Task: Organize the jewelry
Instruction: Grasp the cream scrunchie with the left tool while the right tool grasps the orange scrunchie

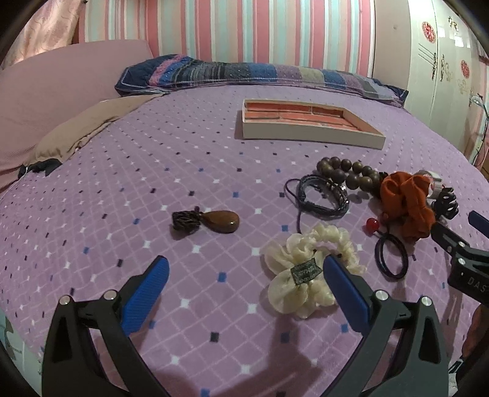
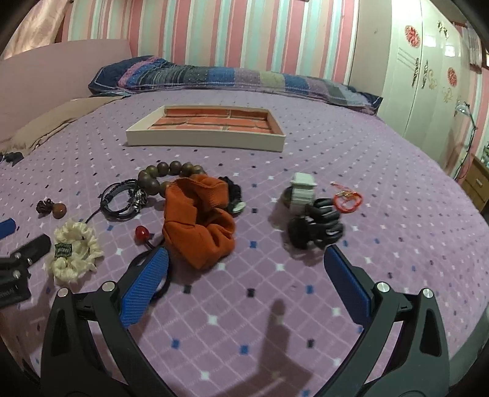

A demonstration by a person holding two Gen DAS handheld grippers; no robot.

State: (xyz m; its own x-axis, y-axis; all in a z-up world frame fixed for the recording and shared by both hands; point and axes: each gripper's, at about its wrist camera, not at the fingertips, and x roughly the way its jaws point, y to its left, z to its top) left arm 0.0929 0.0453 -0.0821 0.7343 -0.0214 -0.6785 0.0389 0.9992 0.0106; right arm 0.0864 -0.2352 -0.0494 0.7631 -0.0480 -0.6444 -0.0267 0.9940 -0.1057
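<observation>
Spread wide and holding nothing: left gripper (image 1: 246,276), low over the purple patterned bedspread (image 1: 152,158), its right blue pad (image 1: 345,293) overlapping the near edge of a cream scrunchie (image 1: 308,268) with a small dark label; touching or only in front, cannot tell. Left of centre, alone on the cloth: a brown teardrop pendant (image 1: 222,222) with a bundled dark cord. Farther back and right, bunched close together: a dark braided bracelet (image 1: 324,195), a wooden bead bracelet (image 1: 348,174), an orange scrunchie (image 1: 408,204), a red bead (image 1: 372,226) on a dark hair tie (image 1: 391,256). Toward the head of the bed, well apart from the jewelry: a shallow cream tray (image 1: 308,134) with brick-pattern lining, nothing visible inside. Likewise wide apart and empty: right gripper (image 2: 246,276), above bare bedspread, left pad (image 2: 143,287) lying over part of the dark hair tie loop, orange scrunchie (image 2: 198,226) just beyond it. Ahead of the right pad: a black claw clip (image 2: 314,226), touching a pale grey watch-like band (image 2: 301,191) behind it; beside these a thin red-orange cord bracelet (image 2: 347,198). At the far left edge of the right view: the left gripper's fingertip (image 2: 6,227) next to the cream scrunchie. Behind everything: a patchwork pillow (image 2: 232,79), striped wall (image 2: 244,27), white wardrobe (image 2: 428,76).
</observation>
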